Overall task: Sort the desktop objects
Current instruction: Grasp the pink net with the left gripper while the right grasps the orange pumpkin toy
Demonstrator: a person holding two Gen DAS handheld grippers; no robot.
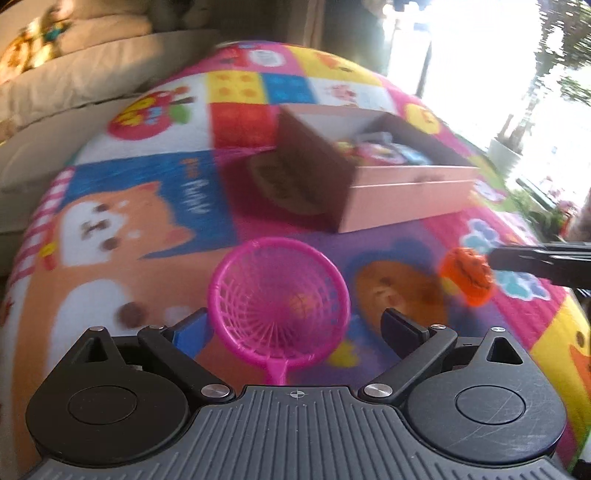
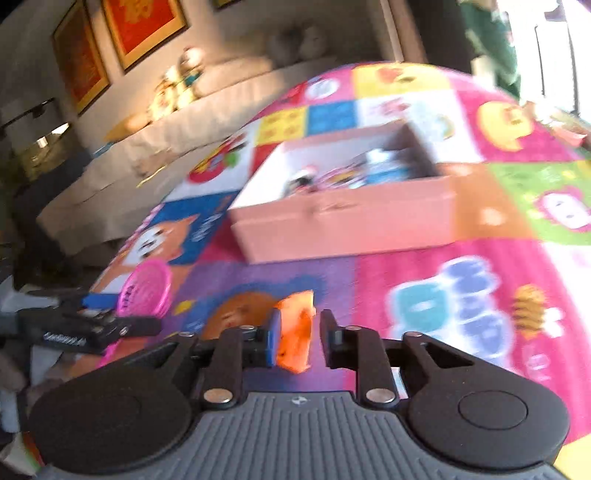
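Observation:
A pink toy net [image 1: 279, 295] lies on the colourful play mat, its hoop between the wide-apart fingers of my open left gripper [image 1: 295, 325]; it does not touch them. The net also shows at the left of the right wrist view [image 2: 146, 288]. An orange toy [image 2: 295, 328] sits between the fingers of my right gripper [image 2: 297, 339]; the left pad touches it, a small gap shows at the right pad. In the left wrist view the orange toy [image 1: 467, 275] sits at the tip of the right gripper, which enters from the right edge. An open pink box [image 1: 402, 192] holding several items stands beyond; it also shows in the right wrist view [image 2: 343, 221].
The play mat [image 1: 147, 177] covers the surface. A beige sofa [image 2: 184, 122] with cushions runs along the far left. Framed red pictures [image 2: 144, 26] hang on the wall. A bright window lies at the right.

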